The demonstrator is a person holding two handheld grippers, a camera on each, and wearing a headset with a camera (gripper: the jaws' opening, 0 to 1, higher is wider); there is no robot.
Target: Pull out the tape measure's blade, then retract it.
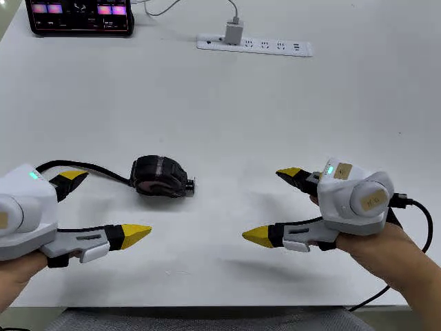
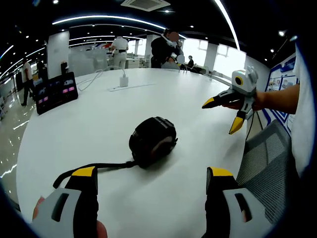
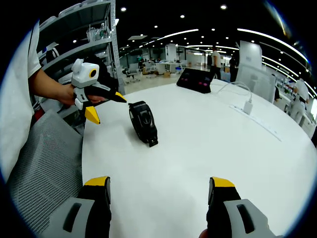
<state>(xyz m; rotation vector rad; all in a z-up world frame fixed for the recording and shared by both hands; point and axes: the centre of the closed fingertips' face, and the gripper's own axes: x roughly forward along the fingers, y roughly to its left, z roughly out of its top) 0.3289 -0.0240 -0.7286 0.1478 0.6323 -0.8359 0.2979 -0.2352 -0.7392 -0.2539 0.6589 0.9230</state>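
Observation:
A black tape measure (image 1: pixel 160 177) lies on the white table (image 1: pixel 220 103), its blade tip (image 1: pixel 191 184) facing right and a black wrist strap (image 1: pixel 76 167) trailing left. The blade is inside the case. My left gripper (image 1: pixel 109 204) hovers open just left of it, yellow-tipped jaws wide apart. From the left gripper view the tape measure (image 2: pixel 153 140) sits ahead between the jaws, untouched. My right gripper (image 1: pixel 273 204) is open at the right, a hand's width from the blade tip. In the right gripper view the tape measure (image 3: pixel 143 121) lies ahead, with the left gripper (image 3: pixel 104 105) beyond it.
A white power strip (image 1: pixel 255 45) with a plugged-in charger (image 1: pixel 233 32) lies at the back of the table. A black tablet with a lit screen (image 1: pixel 80 15) stands at the back left. A grey mesh chair (image 2: pixel 270 163) is by the table's near edge. People stand in the background.

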